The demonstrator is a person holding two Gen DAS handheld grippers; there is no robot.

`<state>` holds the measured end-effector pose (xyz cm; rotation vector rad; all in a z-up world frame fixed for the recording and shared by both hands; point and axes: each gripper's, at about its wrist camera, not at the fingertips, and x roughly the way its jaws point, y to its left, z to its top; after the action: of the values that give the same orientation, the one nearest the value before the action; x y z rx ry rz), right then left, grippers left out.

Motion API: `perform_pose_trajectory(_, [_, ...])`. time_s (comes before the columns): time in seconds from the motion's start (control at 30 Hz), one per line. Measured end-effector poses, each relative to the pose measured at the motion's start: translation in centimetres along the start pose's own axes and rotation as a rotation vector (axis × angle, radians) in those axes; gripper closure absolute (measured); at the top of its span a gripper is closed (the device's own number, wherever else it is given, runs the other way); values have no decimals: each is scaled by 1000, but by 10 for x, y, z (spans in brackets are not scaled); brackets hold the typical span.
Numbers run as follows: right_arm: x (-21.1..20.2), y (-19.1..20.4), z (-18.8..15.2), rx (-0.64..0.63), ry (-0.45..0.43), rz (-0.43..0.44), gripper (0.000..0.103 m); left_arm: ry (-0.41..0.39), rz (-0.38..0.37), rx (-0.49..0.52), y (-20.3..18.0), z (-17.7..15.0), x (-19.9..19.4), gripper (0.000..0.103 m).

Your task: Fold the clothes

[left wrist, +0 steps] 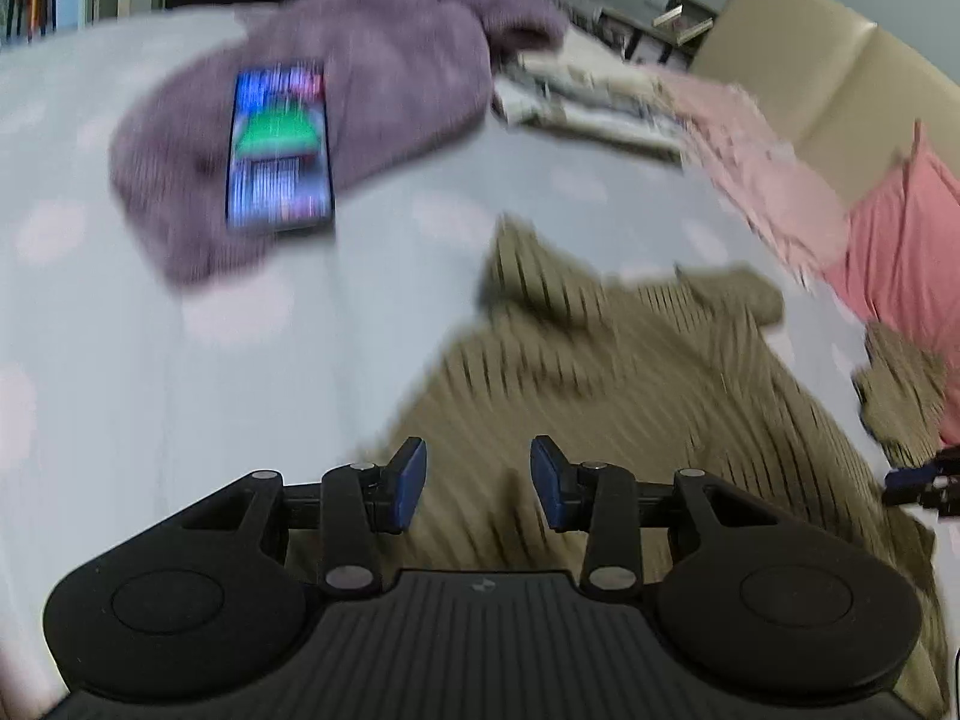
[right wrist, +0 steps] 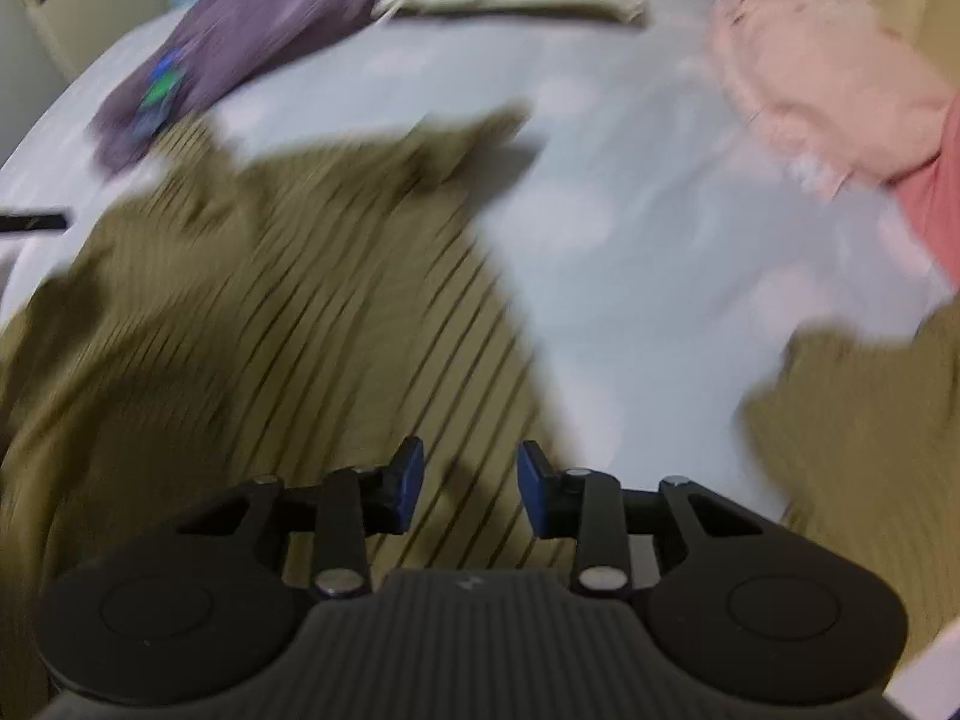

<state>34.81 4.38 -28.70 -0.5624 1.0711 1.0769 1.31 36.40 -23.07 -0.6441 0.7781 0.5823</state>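
Note:
An olive ribbed garment (left wrist: 630,372) with dark stripes lies spread on the pale bed sheet (left wrist: 180,390). My left gripper (left wrist: 478,483) hovers over its left part, open, with nothing between the blue pads. In the right wrist view the same olive garment (right wrist: 270,300) fills the left and lower area, and another part of it (right wrist: 870,420) lies at the right. My right gripper (right wrist: 464,486) is open above the striped cloth, with nothing gripped. Both views are blurred by motion. At the right edge of the left wrist view, part of the right gripper (left wrist: 924,483) shows.
A purple fuzzy garment (left wrist: 360,90) lies at the back with a lit phone (left wrist: 279,147) on it. A cream folded cloth (left wrist: 588,96), a light pink fluffy garment (left wrist: 768,168) and a coral cloth (left wrist: 906,240) lie at the back right. A beige headboard (left wrist: 810,66) stands behind.

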Motion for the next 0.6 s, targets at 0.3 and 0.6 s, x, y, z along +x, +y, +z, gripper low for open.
perform_pose_trajectory(0.3, [-6, 11, -18, 32, 55, -112, 103, 6, -23, -26, 5, -36, -33, 68])
perform_pose_trajectory(0.6, [-54, -41, 41, 20, -164, -566, 103, -8, -27, -16, 11, -46, -65, 68])
